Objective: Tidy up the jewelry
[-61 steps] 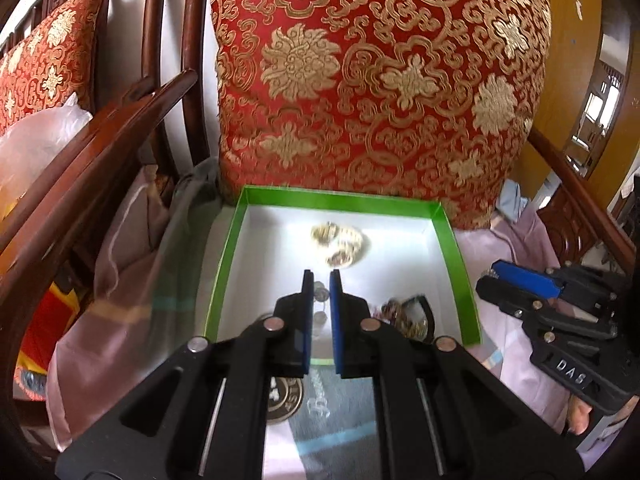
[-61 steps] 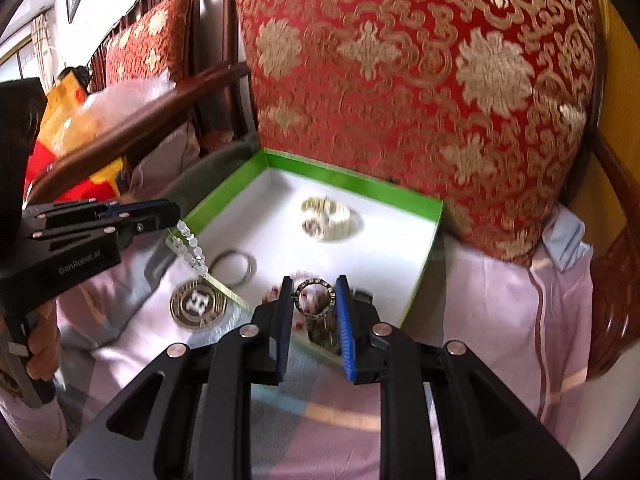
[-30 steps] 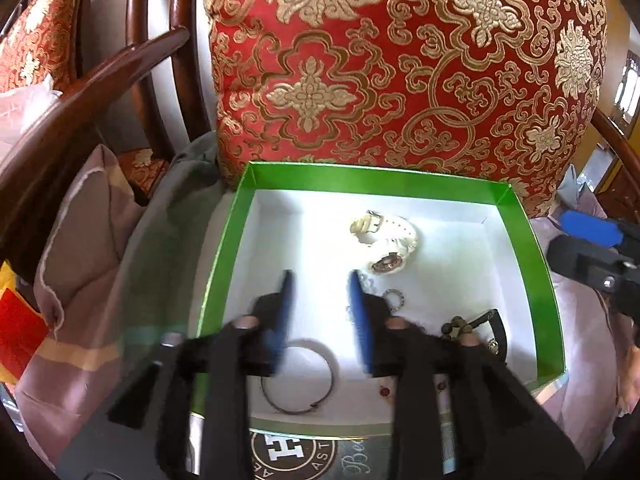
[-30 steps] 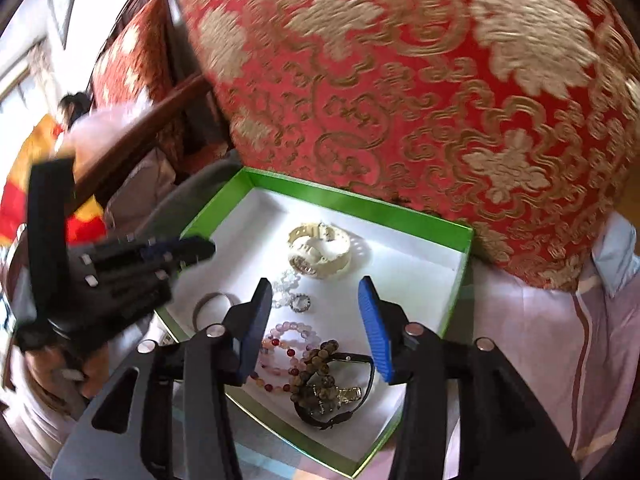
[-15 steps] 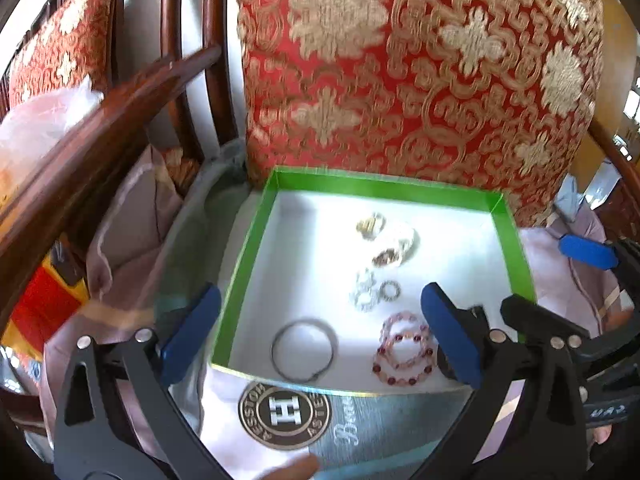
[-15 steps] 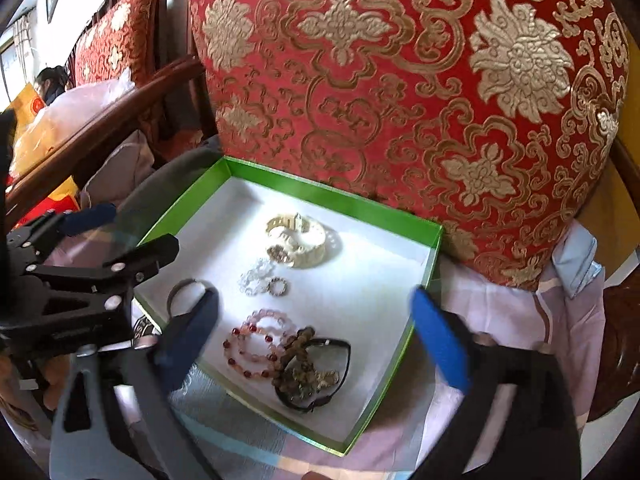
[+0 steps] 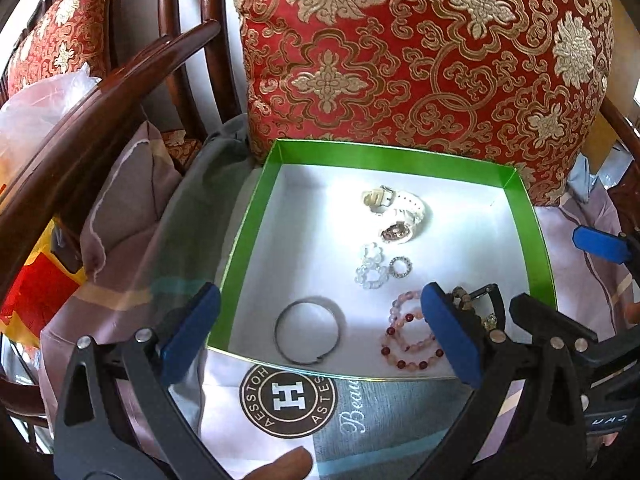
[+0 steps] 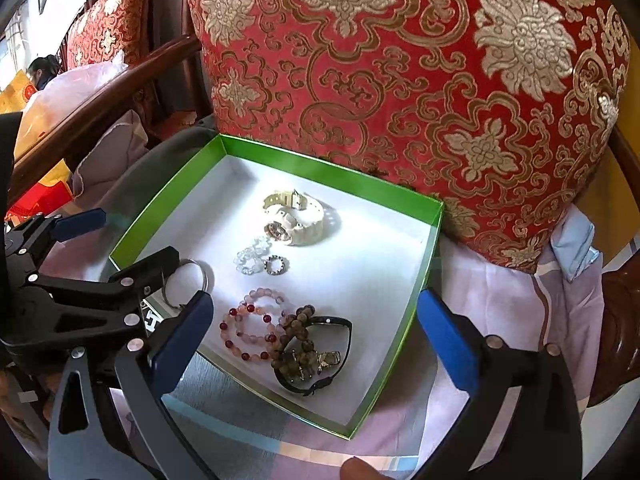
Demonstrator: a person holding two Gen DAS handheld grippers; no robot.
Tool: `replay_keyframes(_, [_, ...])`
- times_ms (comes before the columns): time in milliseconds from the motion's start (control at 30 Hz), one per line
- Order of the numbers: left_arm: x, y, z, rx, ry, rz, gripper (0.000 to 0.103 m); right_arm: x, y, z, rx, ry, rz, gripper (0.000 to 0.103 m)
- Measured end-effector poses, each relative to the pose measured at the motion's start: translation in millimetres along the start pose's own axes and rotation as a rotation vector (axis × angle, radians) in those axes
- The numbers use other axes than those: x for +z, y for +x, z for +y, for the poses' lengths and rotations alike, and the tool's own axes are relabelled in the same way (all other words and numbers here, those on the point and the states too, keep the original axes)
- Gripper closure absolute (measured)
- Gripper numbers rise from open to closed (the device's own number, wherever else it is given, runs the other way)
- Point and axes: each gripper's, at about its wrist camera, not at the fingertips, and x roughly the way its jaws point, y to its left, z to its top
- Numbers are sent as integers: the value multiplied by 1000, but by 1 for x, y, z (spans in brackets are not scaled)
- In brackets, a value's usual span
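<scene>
Cushioned chair seat carries green box [image 7: 532,232]; jewelry lies inside: white watch [image 7: 394,212] at 12 o'clock, silver bangle [image 7: 307,330] at 7. Left gripper [image 7: 320,340] and right gripper [image 8: 316,340] both spread, empty. Placement looks finished; next likely withdrawal.

both wrist views look steeply down, close, sharing the green box [image 7: 384,152] (left and right sides).

Box [image 8: 168,196] right half floor bare; cushion [image 8: 400,60] crowds far wall; armrest [image 7: 100,104] blocks left.

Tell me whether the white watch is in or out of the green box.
In. The white watch lies on the white floor of the green box, toward its back wall.
</scene>
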Motion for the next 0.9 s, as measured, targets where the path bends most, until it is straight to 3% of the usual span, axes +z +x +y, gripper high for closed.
replay_keyframes(900, [-1, 4, -1, 11, 17, 6, 2, 0, 3, 0, -21, -30, 23, 1])
